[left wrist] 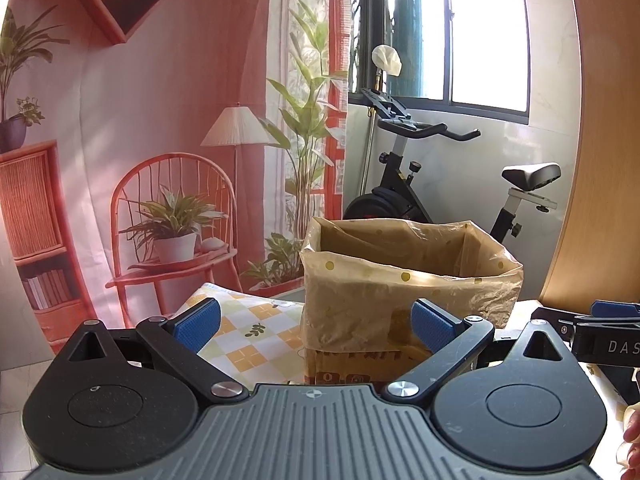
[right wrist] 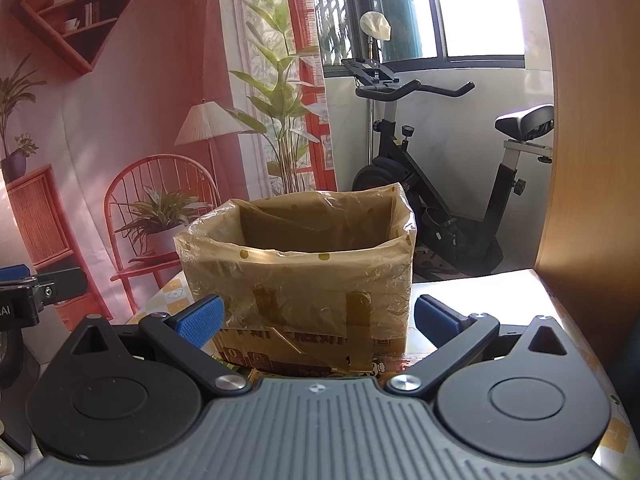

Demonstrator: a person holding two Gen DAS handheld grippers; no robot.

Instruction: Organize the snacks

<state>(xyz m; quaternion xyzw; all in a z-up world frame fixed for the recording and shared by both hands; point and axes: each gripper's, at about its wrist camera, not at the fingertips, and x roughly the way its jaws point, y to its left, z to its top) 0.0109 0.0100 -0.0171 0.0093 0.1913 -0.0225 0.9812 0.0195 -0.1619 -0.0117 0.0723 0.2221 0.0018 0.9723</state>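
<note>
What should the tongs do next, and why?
Probably look down for a snack. Both the left tongs and right tongs are open and empty, facing the lined cardboard box on the checkered tablecloth. No snack shows in either view.

Cardboard box (right wrist: 296,280): upright on the checked tabletop (left wrist: 248,336), top open, lined with a dotted translucent bag (right wrist: 320,216).

Table (right wrist: 480,292) — covered by a checked yellow-and-white cloth (left wrist: 248,332) (small leaf motifs printed). One cardboard box (right wrist: 304,304), plastic-lined — stood directly on it, open-topped.
</note>
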